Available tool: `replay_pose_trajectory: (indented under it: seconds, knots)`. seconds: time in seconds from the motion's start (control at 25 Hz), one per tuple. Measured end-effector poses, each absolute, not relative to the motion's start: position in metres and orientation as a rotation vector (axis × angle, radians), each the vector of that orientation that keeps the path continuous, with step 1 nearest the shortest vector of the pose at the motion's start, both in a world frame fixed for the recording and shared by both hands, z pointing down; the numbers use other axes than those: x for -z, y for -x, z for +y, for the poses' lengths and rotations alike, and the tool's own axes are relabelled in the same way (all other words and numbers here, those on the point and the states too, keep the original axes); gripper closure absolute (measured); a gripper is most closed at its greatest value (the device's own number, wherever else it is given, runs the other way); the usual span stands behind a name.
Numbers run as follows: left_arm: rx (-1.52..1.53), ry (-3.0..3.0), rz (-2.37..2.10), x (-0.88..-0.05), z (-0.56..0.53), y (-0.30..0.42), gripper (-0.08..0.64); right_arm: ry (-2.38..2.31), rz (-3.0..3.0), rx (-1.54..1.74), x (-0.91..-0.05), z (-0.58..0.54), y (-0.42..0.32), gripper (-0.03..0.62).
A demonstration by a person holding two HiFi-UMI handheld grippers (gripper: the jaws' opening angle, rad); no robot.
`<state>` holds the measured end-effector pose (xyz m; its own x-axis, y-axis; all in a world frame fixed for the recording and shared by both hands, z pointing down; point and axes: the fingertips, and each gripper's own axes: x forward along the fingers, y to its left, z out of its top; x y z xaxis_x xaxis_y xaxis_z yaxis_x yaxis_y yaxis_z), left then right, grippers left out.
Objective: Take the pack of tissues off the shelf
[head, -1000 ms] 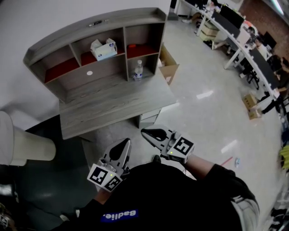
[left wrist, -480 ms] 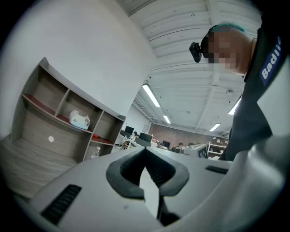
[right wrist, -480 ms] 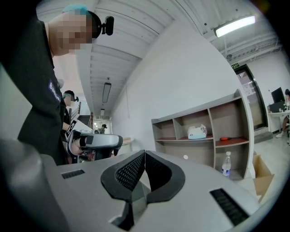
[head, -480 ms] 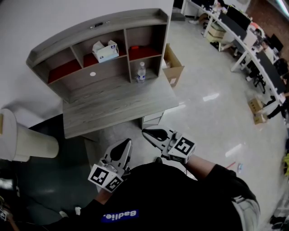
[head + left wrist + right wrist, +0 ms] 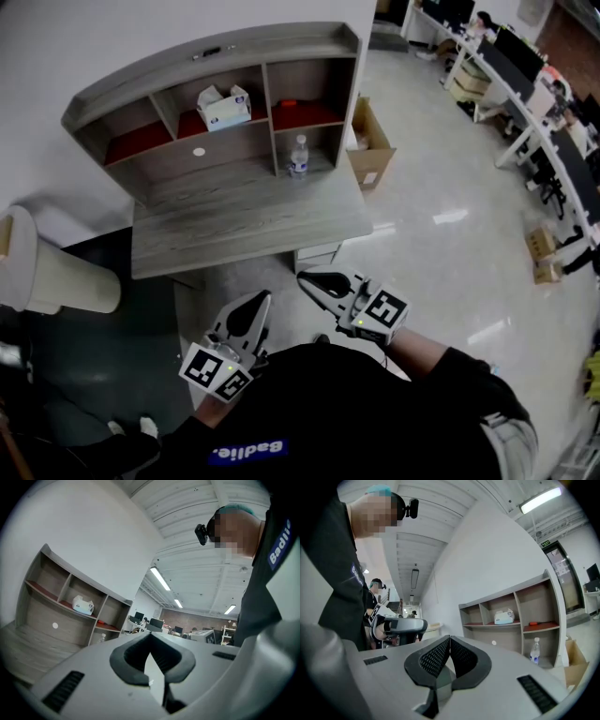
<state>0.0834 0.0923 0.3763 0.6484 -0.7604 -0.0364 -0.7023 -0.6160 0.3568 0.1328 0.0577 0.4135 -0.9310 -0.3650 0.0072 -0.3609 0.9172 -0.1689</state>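
Observation:
The pack of tissues [image 5: 224, 106] is a white box in the upper middle compartment of the grey wooden shelf [image 5: 216, 56] on the desk [image 5: 244, 225]. It also shows in the left gripper view [image 5: 83, 605] and the right gripper view [image 5: 505, 616]. My left gripper [image 5: 262, 297] and right gripper [image 5: 303, 278] are held low in front of my body, well short of the desk. Both point level toward the shelf. The jaws of each are shut with nothing between them [image 5: 150, 635] [image 5: 449, 638].
A water bottle [image 5: 299, 157] stands in the lower right compartment, and an orange object [image 5: 289, 103] lies above it. A cardboard box [image 5: 373, 141] sits on the floor right of the desk. A white cylinder [image 5: 56, 281] stands at the left. Office desks [image 5: 525, 84] line the far right.
The desk and shelf have shifted right and slightly down in the head view. Both grippers stay shut and empty, and sit a little lower in the frame.

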Motion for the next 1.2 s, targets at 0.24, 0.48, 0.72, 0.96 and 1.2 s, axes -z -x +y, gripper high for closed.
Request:
replay_pose_trajectory:
  seconds: [0.24, 0.48, 0.72, 0.96, 1.2]
  knots:
    - [0.26, -2.518, -1.218, -0.388, 0.094, -0.098, 0.562, 0.524, 3.066, 0.293, -0.424, 0.053, -0.141, 0.563]
    - [0.267, -2.506, -1.253, -0.39, 0.087, -0.083, 0.562, 0.487, 3.067, 0.288, -0.423, 0.046, -0.125, 0.562]
    - [0.287, -2.524, -1.198, -0.39, 0.058, -0.063, 0.562, 0.607, 3.091, 0.265, -0.427, 0.017, -0.109, 0.563]
    - [0.302, -2.56, -1.139, -0.38, 0.021, -0.032, 0.561, 0.703, 3.084, 0.237, -0.419, -0.019, -0.08, 0.561]
    - [0.316, -2.57, -1.096, -0.379, -0.012, 0.002, 0.563, 0.763, 3.082, 0.225, -0.418, -0.048, -0.049, 0.561]
